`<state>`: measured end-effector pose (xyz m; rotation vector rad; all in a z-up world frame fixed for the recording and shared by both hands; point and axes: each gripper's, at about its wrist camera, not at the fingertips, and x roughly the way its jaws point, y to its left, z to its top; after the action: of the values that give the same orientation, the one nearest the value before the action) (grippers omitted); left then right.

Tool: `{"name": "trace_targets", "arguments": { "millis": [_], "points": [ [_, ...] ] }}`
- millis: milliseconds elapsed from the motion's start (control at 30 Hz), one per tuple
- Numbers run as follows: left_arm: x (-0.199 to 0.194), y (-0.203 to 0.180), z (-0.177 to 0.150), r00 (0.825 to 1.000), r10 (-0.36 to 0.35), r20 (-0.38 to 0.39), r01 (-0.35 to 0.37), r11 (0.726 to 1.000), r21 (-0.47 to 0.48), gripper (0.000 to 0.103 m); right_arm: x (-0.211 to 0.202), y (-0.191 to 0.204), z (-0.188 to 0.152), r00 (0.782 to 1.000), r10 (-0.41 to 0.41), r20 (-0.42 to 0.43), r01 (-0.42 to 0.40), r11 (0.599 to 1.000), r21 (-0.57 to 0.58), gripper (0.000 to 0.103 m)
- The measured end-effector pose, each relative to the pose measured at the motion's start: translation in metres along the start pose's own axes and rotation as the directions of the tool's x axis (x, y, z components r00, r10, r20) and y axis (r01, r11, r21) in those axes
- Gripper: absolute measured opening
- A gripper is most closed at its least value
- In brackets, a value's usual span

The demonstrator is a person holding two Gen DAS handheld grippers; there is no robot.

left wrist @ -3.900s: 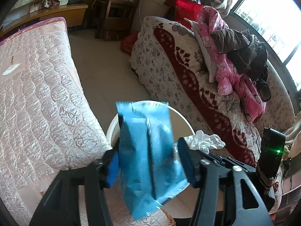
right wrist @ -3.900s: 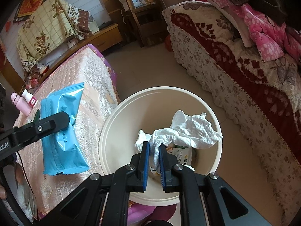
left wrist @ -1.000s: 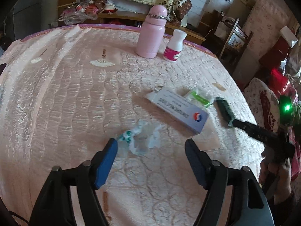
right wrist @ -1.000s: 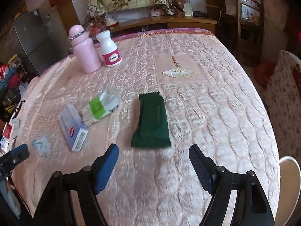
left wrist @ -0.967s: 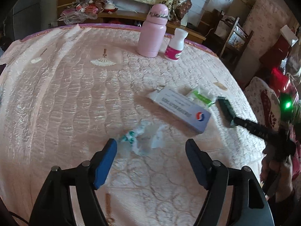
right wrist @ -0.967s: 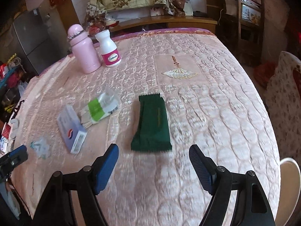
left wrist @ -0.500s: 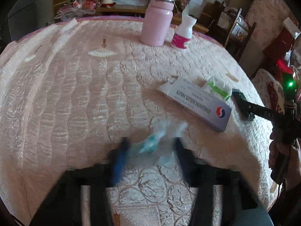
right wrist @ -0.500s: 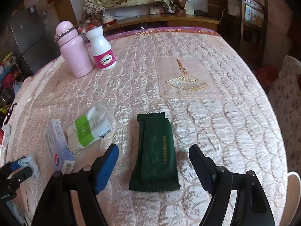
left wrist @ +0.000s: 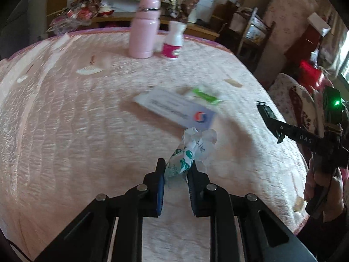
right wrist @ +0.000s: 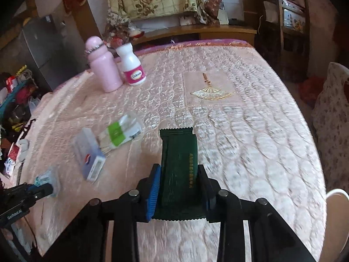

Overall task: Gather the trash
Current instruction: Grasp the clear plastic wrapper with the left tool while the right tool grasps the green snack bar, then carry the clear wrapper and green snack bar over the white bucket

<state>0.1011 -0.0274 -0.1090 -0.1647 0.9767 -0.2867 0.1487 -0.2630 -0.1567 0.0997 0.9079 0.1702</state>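
Note:
My left gripper is shut on a crumpled clear wrapper with teal print, held just above the pink quilted table. My right gripper is shut on a dark green packet that lies flat on the table. The left gripper and its wrapper also show at the far left of the right wrist view. The right gripper shows at the right of the left wrist view.
A white and blue box and a green and white packet lie mid-table. A pink flask and a white pill bottle stand at the back. The white bin's rim shows at the lower right.
Both grippers have moved forward and closed. The left one has taken hold of the crumpled wrapper, and the right one has closed on the dark green packet.

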Motion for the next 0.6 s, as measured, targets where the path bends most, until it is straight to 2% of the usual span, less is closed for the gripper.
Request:
{"name": "trace_targets", "arguments": {
  "millis": [300,600],
  "points": [
    [0.002,-0.065,-0.01,0.998,-0.061,-0.009,0.062,0.996,0.066,0.02,-0.047,-0.015,-0.034,0.999,-0.021,0.028,0.021,1.0,0.016,0.035],
    [0.009,-0.122,-0.016,0.997,-0.077,-0.011,0.078,0.989,0.127,0.02,-0.083,-0.046,-0.062,0.996,-0.062,0.056,0.058,0.996,0.065,0.035]
  ]
}}
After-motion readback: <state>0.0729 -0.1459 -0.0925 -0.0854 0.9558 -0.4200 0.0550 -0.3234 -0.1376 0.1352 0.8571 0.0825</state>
